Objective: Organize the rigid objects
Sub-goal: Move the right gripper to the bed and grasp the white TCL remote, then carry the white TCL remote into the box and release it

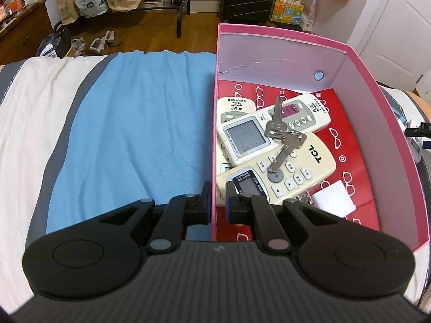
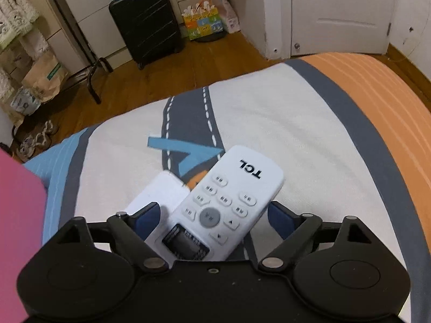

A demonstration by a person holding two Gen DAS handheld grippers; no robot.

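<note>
A pink box [image 1: 388, 123] stands on the bed in the left wrist view. It holds several cream remotes, one marked TCL [image 1: 301, 169], with a bunch of keys [image 1: 280, 132] on top. My left gripper [image 1: 216, 199] is shut on the box's near left wall [image 1: 213, 161], one finger outside and one inside. In the right wrist view my right gripper [image 2: 212, 215] is shut on a white TCL remote [image 2: 229, 202] and holds it above the bed. A white flat object [image 2: 159, 193] lies under the remote, partly hidden. The pink box's side [image 2: 18, 215] shows at the left edge.
The bed cover has a blue panel [image 1: 129, 134], white and grey parts and an orange edge [image 2: 377, 102]. Beyond the bed are a wooden floor, a black suitcase [image 2: 145, 24], paper bags, shoes [image 1: 102, 43] and a white door [image 2: 339, 10].
</note>
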